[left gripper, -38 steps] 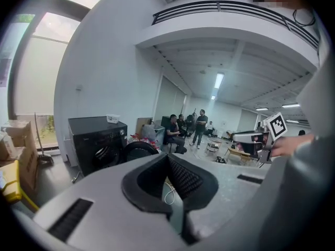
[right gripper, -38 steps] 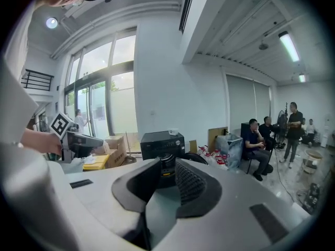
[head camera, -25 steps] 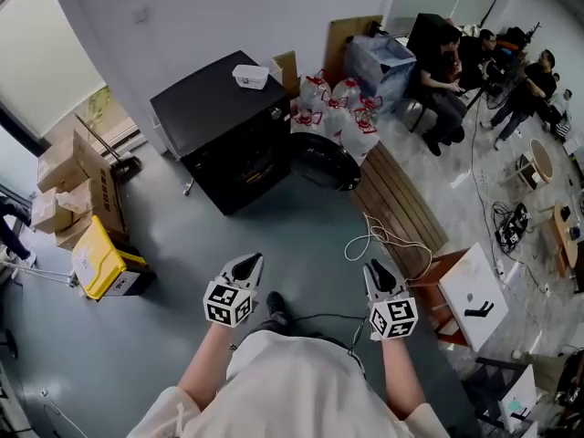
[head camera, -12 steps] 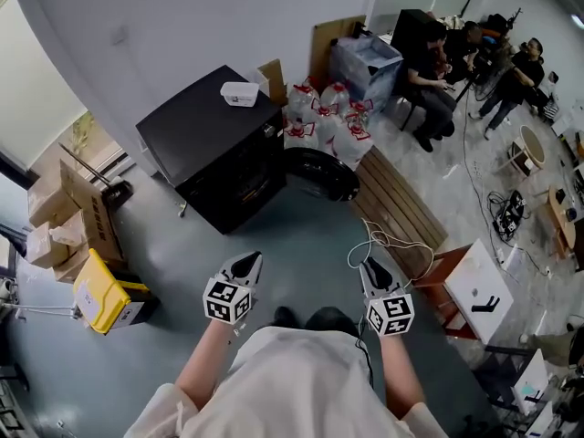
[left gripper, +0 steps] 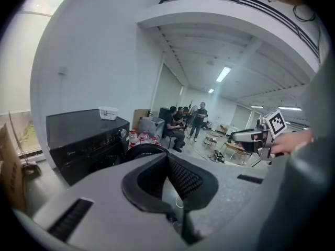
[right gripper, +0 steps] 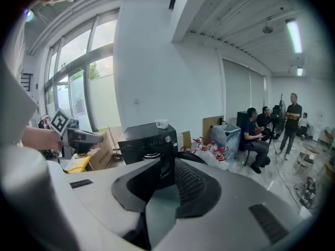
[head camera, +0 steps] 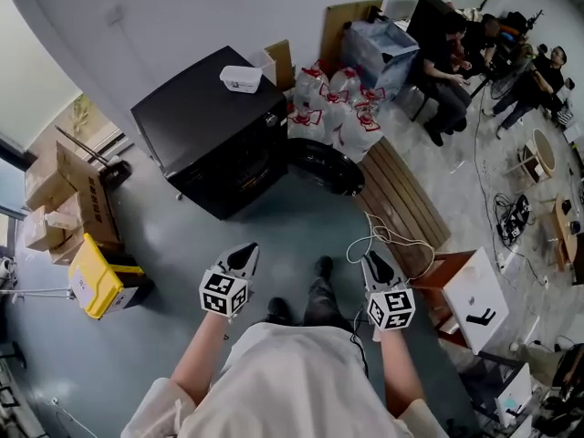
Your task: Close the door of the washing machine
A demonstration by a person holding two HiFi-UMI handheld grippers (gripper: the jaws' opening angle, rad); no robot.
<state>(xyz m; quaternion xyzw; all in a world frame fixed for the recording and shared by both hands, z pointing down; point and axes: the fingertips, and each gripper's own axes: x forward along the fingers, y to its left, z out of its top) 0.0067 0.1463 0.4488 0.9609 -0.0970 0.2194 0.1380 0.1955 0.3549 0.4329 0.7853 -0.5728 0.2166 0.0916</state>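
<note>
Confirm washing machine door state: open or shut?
Open. The round door stands swung out from the front of the black washing machine, not flush against it.

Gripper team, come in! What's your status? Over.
Left gripper, right gripper: empty, short of washer. Door open. Jugs beside door, cable on floor.

Bright room, daylight mixed with strip lights.
Windows (right gripper: 78, 82) pour daylight in from one side and blow out white; ceiling strips (right gripper: 294, 35) fill the rest, so shadows stay soft. The black washer (head camera: 210, 121) swallows detail. Both gripper views bend hard, darken at the rims and blur up close.
</note>
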